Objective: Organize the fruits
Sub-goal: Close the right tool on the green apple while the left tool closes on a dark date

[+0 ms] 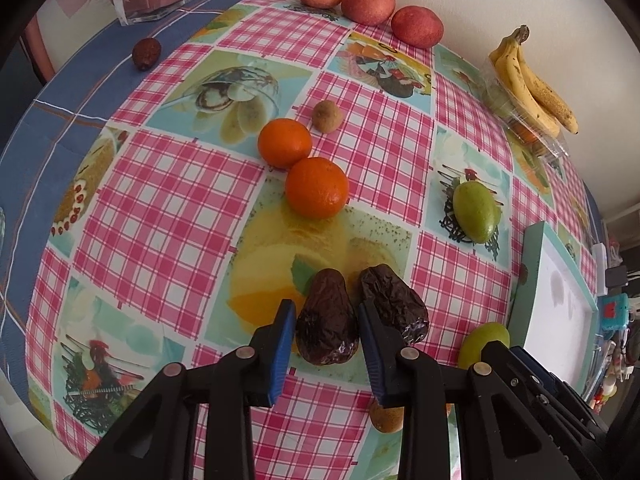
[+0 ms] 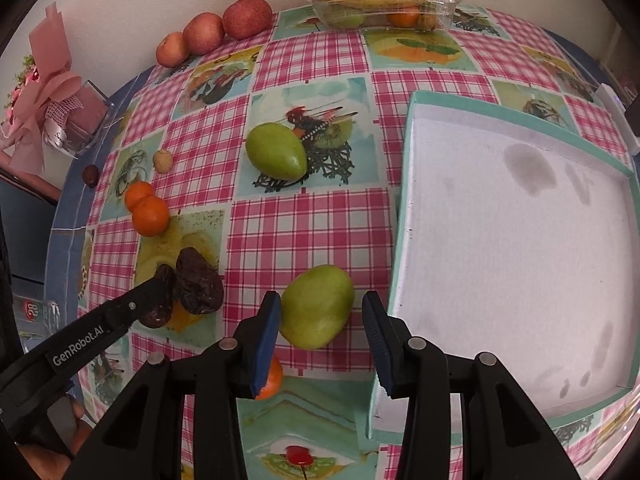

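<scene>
My left gripper has its blue pads pressed on both sides of a dark wrinkled avocado that lies on the checked tablecloth. A second dark avocado lies just right of it. In the right wrist view the left gripper's finger overlaps that dark pair. My right gripper is open around a green mango; the left pad touches it and the right pad stands apart. Another green mango lies farther back. Two oranges sit beyond the avocados.
A shallow teal box with a white inside lies right of the mango. Three apples line the wall, and bananas rest on a clear container. A small brown fruit, a dark fruit, an orange and a pink vase are also about.
</scene>
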A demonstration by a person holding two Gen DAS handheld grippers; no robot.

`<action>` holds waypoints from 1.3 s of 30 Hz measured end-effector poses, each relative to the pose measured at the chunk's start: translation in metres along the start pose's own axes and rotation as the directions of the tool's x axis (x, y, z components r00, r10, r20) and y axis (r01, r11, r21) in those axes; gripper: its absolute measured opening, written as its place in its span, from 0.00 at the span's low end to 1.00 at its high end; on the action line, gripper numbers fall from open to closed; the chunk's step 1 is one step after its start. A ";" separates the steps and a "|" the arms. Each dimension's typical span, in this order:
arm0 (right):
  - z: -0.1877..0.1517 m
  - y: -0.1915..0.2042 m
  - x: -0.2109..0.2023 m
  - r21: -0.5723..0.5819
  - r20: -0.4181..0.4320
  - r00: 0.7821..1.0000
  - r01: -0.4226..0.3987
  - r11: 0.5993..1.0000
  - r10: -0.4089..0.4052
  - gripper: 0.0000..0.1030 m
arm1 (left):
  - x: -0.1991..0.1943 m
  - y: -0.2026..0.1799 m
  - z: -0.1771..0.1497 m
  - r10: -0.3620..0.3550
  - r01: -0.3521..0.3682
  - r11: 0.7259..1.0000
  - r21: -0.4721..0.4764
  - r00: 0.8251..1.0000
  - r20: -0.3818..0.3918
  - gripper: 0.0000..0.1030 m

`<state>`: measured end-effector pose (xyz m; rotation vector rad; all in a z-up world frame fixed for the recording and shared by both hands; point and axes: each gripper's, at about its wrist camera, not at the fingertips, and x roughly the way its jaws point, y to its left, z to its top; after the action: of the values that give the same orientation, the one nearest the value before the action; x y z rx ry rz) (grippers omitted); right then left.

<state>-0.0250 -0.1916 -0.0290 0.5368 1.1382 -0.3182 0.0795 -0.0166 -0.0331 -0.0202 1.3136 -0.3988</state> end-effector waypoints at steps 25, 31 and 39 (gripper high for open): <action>0.002 0.010 0.015 -0.012 -0.005 0.997 -0.074 0.997 0.074 0.41 | 0.002 0.002 0.002 0.012 -0.012 1.000 -0.025 1.000 0.015 0.29; 0.005 0.011 -0.006 -0.021 0.062 0.995 -0.083 0.996 0.084 0.40 | 0.005 0.001 0.001 0.016 -0.016 1.000 -0.021 1.000 0.010 0.32; 0.007 0.009 -0.004 -0.011 0.057 0.994 -0.092 0.996 0.092 0.35 | 0.008 -0.002 0.001 0.040 -0.040 0.999 0.003 0.999 0.013 0.31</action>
<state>-0.0167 -0.1877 -0.0213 0.5674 1.0557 -0.2473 0.0816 -0.0216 -0.0400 0.0059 1.2986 -0.3658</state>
